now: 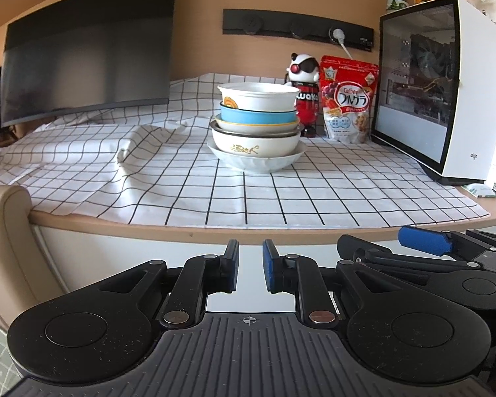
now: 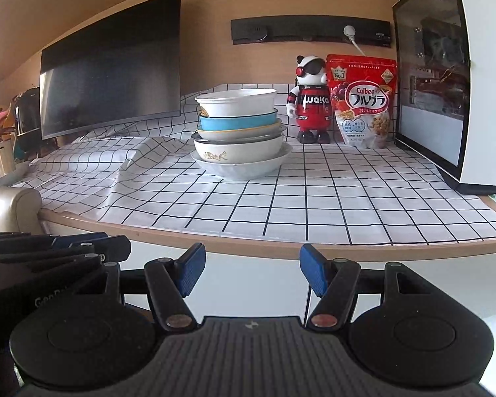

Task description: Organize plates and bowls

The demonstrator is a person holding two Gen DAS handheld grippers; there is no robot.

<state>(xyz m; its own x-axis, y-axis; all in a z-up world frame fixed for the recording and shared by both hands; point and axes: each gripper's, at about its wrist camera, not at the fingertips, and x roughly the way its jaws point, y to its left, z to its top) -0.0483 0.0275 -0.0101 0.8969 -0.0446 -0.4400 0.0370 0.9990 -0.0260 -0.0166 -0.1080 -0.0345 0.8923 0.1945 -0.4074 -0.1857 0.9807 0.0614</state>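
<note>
A stack of bowls and plates (image 1: 257, 125) stands on the checked tablecloth (image 1: 215, 185) toward the back of the table, well apart from both claws, which hang off the near edge of the table and hold nothing. The stack rests on a wide white plate (image 2: 241, 165), with a white bowl bearing brown characters in it, then shallower dishes, a blue bowl (image 2: 238, 120), and a white bowl (image 2: 236, 102) on top. From the left gripper (image 1: 250, 269) the stack lies ahead and almost dead centre; its fingers stand only a narrow gap apart. From the right gripper (image 2: 248, 273) the stack lies ahead, just left of centre; its fingers are spread wide. Behind the stack on the right stand a panda figure (image 2: 310, 99) and a red cereal bag (image 2: 362, 101), with a white computer case (image 2: 463, 82) farther right and a dark monitor (image 2: 112, 63) on the left.
</note>
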